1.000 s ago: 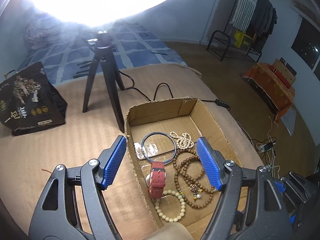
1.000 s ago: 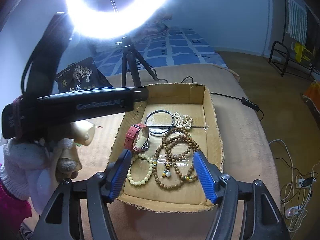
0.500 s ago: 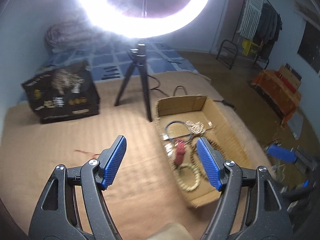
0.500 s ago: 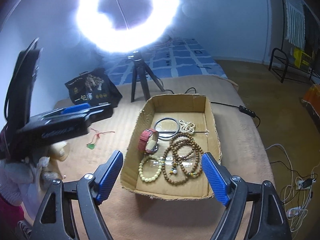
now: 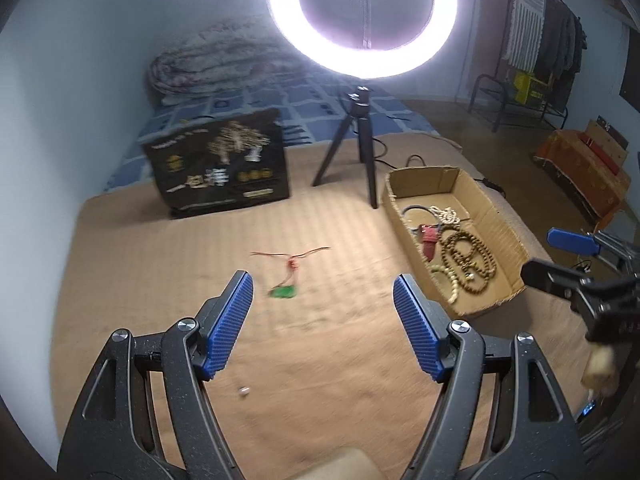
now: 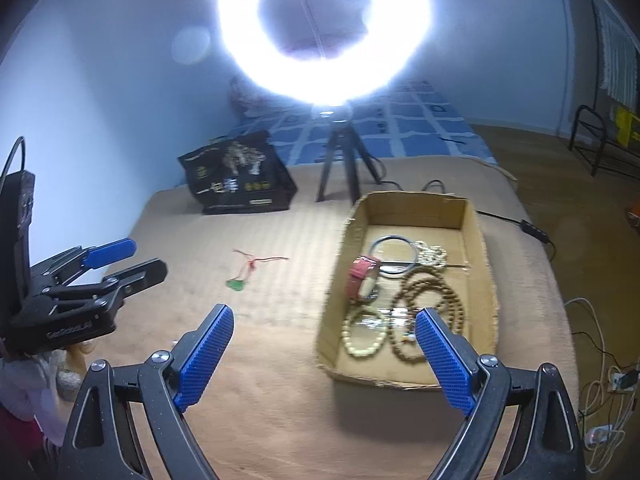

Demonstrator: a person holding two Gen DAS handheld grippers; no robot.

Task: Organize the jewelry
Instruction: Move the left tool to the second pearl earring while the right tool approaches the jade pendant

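I see a tan mat point(image 5: 160, 280) bearing a cardboard box point(image 5: 502, 220), a red-corded green pendant point(image 5: 285, 291), a black bag point(image 5: 218, 166), a tripod point(image 5: 360, 148) and a small bead point(image 5: 243, 391).

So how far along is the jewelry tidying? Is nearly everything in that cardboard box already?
Mostly. The open cardboard box already holds a red-strapped watch, brown wooden bead strands, a pale bead bracelet, a dark bangle and a white bead strand. Nothing is in hand: the left gripper is open and empty, the right gripper empty, jaws opening. Left: the green pendant on a red cord, lying on the tan cover.
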